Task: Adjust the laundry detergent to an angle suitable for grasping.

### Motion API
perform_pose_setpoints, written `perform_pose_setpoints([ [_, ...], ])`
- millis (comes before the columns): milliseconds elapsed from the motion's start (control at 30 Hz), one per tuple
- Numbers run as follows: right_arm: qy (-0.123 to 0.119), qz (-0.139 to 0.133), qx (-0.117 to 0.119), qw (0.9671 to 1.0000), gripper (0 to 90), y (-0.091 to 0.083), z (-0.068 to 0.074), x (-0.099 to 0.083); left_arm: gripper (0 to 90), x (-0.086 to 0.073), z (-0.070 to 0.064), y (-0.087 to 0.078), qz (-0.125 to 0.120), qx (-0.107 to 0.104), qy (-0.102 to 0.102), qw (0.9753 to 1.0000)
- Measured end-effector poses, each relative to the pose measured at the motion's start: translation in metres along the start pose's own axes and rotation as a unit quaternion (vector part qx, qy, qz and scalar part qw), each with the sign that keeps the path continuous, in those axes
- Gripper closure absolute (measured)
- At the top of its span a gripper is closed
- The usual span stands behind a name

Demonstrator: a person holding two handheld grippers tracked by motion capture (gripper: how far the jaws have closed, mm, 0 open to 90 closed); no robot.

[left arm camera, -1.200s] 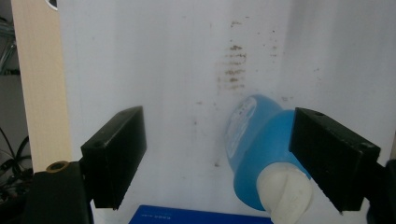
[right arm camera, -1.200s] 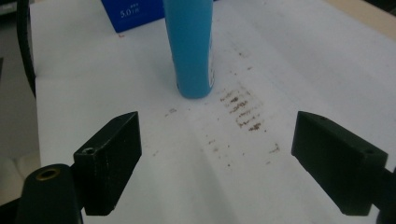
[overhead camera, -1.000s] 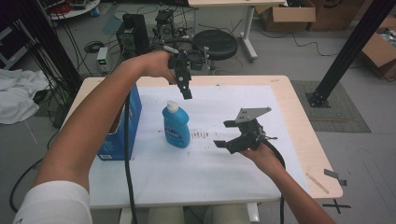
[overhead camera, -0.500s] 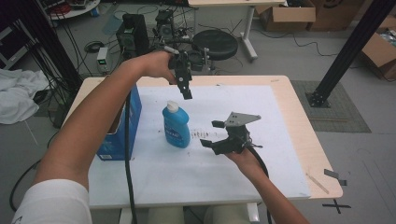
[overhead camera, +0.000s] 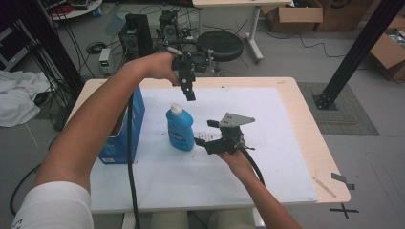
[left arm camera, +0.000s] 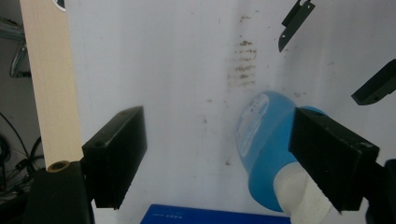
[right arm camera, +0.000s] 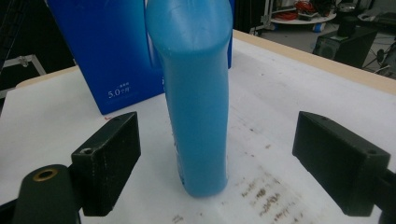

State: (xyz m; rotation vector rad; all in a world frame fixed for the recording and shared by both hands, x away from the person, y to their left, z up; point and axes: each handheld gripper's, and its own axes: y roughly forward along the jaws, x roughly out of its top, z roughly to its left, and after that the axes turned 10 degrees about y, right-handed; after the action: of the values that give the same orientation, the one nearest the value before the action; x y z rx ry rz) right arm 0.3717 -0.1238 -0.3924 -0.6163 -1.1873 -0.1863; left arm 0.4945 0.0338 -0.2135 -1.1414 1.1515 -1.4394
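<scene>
Right gripper (overhead camera: 204, 138): jaws spread wide, nothing held, low over the white sheet (overhead camera: 267, 124), pointed at 9 o'clock toward the blue bottle (overhead camera: 180, 128). In the right gripper view the bottle (right arm camera: 196, 93) stands upright between the jaw lines but untouched.

Left gripper (overhead camera: 190, 94): jaws wide apart, empty, hanging above the bottle at its 12 o'clock, pointing down.

Blue box (overhead camera: 125, 129) stands just beside the bottle, at its 9 o'clock.
</scene>
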Motion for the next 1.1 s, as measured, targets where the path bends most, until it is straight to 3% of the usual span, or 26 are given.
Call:
perform_pose_setpoints([
  [400,-0.01,-0.004,-0.014,0.9998,14.7,0.032,0.006,0.006,20.1,-0.001,0.0,-0.001,0.003,0.005,0.002,1.0],
  [1100,-0.013,-0.021,-0.011,0.9996,14.8,0.066,0.01,0.007,20.2,-0.006,0.001,0.0,0.007,0.008,-0.002,0.9999],
])
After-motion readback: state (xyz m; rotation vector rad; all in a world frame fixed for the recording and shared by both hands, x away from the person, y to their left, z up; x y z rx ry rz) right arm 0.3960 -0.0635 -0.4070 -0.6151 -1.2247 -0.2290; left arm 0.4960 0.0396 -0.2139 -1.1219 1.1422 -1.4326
